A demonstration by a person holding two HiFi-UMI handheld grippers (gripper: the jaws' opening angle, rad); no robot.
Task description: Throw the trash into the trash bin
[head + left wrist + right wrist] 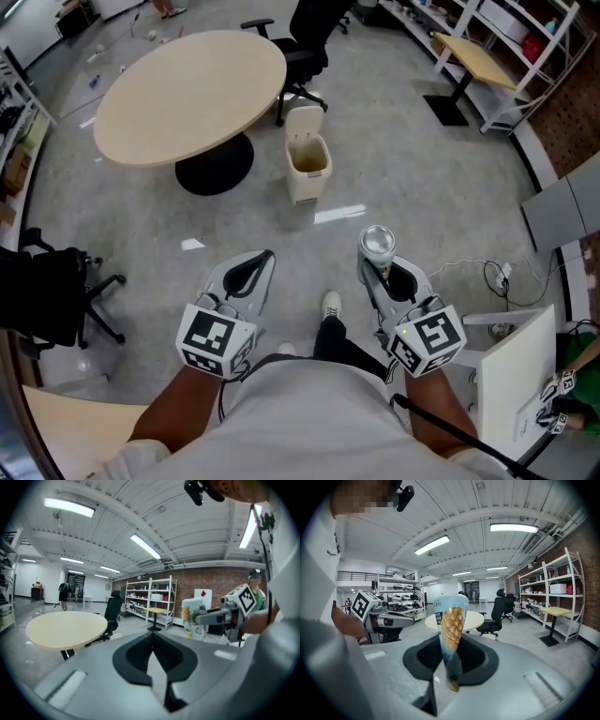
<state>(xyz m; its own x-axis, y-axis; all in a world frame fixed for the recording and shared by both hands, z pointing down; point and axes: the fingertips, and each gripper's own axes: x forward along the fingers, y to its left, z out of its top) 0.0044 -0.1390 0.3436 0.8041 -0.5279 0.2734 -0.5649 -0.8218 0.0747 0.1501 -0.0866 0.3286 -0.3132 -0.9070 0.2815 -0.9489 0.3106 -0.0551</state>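
Ahead on the grey floor (422, 187), the trash bin (307, 169) stands lid-up, well apart from you, its inside barely visible. Your right tool (377, 272) clamps the cone-shaped wrapper (378, 242), whose tip is hidden from overhead. Your left tool (266, 258) sits closed on nothing.

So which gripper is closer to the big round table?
Left. The round table lies ahead and to the left of both; the left gripper is on that side, while the right gripper, clamped on a paper cup, is farther right.
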